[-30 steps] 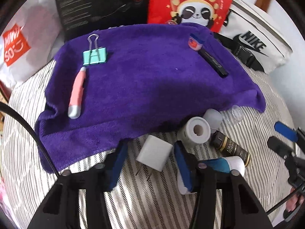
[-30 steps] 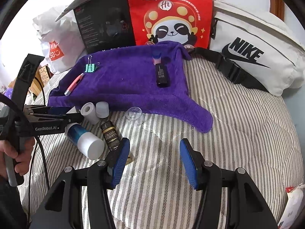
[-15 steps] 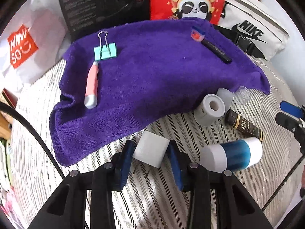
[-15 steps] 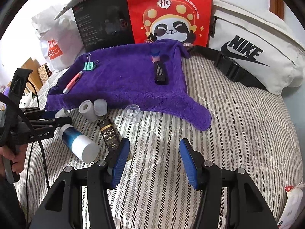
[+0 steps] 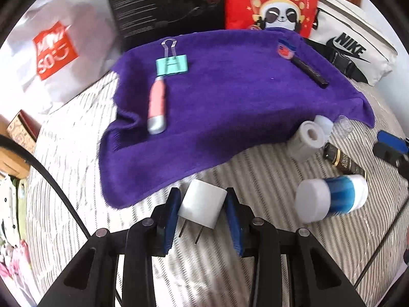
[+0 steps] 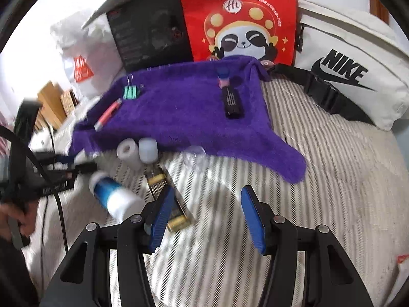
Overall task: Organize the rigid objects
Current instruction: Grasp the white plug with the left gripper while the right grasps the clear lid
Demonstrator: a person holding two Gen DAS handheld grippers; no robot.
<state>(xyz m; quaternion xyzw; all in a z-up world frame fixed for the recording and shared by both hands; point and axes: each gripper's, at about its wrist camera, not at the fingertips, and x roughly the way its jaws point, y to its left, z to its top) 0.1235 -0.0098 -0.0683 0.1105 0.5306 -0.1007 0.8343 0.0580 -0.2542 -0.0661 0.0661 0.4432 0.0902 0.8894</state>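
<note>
Pinching the white plug between both pads, the left gripper grips firmly; the right gripper — fingers spread wide — holds nothing.

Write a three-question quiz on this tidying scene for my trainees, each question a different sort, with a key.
1. True or false: the left gripper is shut on the white plug adapter.
2. Which lies on the purple towel? A) blue-and-white bottle B) teal binder clip C) clear cap
3. Fill in: the right gripper is ____.

Key: 1 true; 2 B; 3 open
</note>
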